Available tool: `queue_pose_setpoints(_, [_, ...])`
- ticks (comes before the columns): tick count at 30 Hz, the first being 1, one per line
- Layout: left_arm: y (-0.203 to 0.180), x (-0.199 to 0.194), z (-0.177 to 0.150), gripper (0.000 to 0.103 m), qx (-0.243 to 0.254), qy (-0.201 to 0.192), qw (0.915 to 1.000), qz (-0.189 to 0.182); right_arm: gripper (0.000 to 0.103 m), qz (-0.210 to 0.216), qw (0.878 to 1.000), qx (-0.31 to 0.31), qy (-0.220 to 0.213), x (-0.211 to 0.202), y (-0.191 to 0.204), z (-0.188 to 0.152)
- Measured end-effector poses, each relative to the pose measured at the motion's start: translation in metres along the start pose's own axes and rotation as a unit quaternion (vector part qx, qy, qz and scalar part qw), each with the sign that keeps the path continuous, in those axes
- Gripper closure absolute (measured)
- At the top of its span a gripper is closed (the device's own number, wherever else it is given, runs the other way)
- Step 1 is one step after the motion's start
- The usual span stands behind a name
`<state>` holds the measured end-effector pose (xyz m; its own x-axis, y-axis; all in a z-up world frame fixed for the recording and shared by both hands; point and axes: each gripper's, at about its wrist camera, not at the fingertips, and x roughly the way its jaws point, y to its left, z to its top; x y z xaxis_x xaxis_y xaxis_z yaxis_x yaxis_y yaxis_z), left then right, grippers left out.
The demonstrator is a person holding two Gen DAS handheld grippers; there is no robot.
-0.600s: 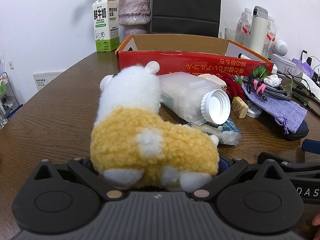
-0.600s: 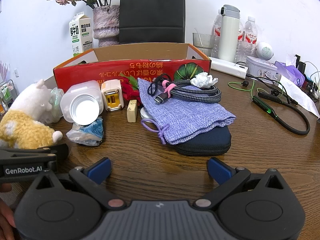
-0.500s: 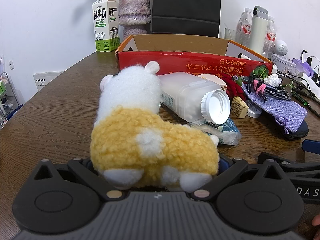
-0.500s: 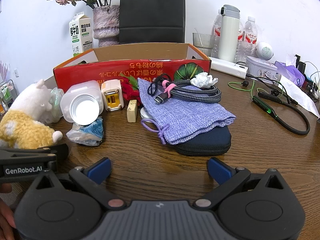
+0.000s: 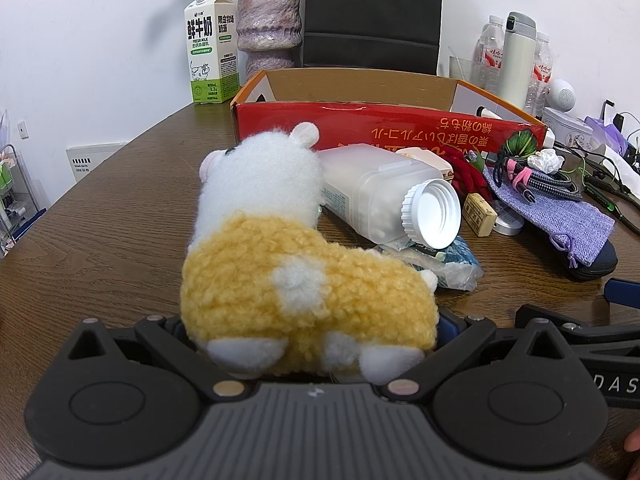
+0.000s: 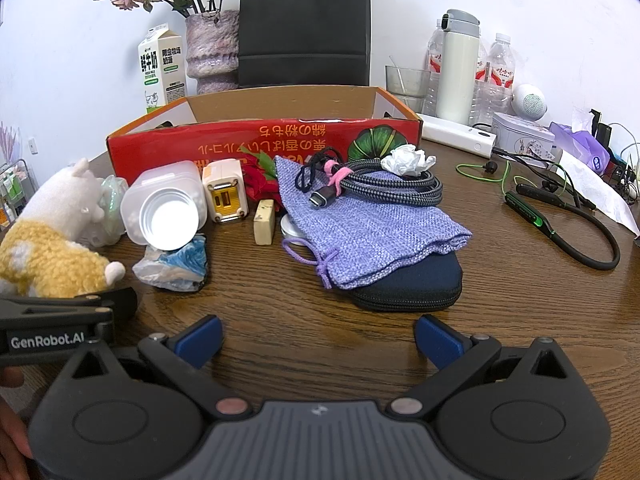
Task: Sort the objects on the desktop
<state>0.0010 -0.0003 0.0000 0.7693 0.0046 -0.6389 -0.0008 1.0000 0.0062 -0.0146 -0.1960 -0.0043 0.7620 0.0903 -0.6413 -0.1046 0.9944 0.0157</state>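
Nothing moves since before. Left gripper (image 5: 308, 326) still squeezes the yellow-and-white alpaca plush toy (image 5: 296, 272) near the white plastic bottle (image 5: 392, 196). Right gripper (image 6: 318, 340) stays wide open over the brown table (image 6: 320, 320).

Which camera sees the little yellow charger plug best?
The right wrist view. The charger plug stands in the open there, its yellow face turned toward the camera, beside the plastic jar. In the left wrist view only its cream top edge peeks over that jar.
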Motion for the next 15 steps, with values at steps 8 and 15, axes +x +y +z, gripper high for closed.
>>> queue_pose_setpoints(8, [0.0000,0.0000,0.0000,0.000,0.000,0.000,1.0000,0.000,0.000,0.000,1.000,0.000,0.000,0.0002,-0.0001,0.0001])
queue_pose_setpoints(15, [0.0000,0.0000,0.0000,0.000,0.000,0.000,1.0000,0.000,0.000,0.000,1.000,0.000,0.000,0.0005,0.0000,0.0000])
